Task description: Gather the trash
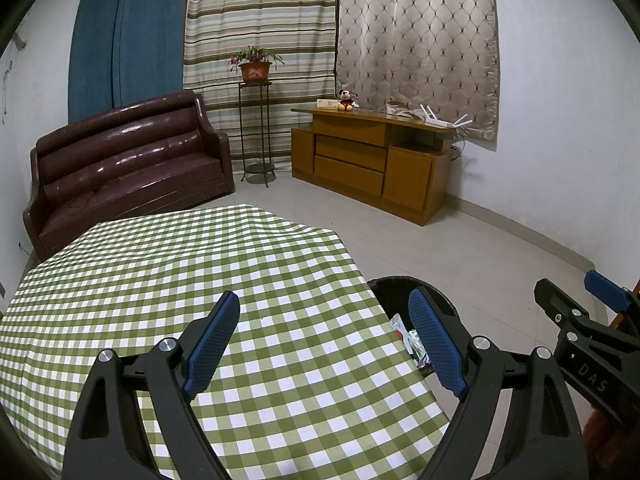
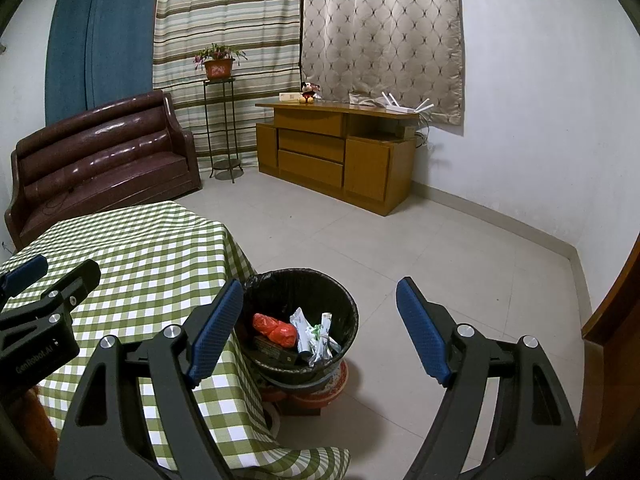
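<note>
A black-lined trash bin (image 2: 348, 300) stands on the floor beside the table's right edge. In it lie an orange-red wrapper (image 2: 276, 330), white and green wrappers (image 2: 316, 336) and a dark box. Its rim also shows in the left wrist view (image 1: 396, 282). My right gripper (image 2: 320, 292) is open and empty above the bin. My left gripper (image 1: 324, 304) is open and empty over the table's right corner. The table (image 1: 160, 272) has a green-and-white checked cloth with no trash visible on it.
A brown leather sofa (image 1: 128, 160) stands behind the table. A plant stand (image 1: 256, 120) and a wooden cabinet (image 1: 368, 160) stand along the curtained back wall. Grey tiled floor (image 2: 420, 248) lies right of the table. A wooden edge (image 2: 612, 320) is at far right.
</note>
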{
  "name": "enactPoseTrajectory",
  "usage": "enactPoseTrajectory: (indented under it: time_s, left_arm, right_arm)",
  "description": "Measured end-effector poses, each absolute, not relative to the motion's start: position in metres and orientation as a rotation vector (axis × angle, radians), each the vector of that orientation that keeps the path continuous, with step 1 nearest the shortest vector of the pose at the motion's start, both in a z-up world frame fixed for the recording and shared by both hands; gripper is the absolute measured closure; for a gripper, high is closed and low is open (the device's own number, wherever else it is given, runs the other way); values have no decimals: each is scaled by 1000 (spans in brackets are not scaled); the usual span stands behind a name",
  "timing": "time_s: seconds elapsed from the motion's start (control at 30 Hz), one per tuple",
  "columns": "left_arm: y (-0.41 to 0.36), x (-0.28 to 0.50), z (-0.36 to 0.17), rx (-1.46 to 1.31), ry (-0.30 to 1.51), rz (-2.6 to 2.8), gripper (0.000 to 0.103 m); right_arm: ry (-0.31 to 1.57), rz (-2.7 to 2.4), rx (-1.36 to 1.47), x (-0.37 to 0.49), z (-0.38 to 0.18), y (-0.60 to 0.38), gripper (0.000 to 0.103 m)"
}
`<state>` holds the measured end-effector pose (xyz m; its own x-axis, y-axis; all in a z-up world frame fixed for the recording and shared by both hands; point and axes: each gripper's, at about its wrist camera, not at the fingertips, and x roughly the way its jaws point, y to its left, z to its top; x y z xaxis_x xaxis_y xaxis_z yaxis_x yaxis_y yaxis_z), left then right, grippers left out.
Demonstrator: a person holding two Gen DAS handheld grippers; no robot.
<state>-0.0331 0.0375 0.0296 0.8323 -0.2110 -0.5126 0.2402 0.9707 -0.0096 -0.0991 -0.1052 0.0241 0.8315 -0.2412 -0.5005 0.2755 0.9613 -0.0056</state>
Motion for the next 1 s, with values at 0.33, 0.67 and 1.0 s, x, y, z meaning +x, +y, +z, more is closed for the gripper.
enactPoseTrajectory:
  time_s: [0.33,0.67,1.0]
  left_arm:
    - [37,-33,30,55,535,-239,19]
    - [36,-34,33,66,514,-248,19]
    - [35,-35,36,71,503,-257,19]
  right_arm:
    - [522,-274,67,-98,24,-105,26]
    - [522,-274,66,-98,24,-104,26]
    - [523,-275,67,-98,24,-104,26]
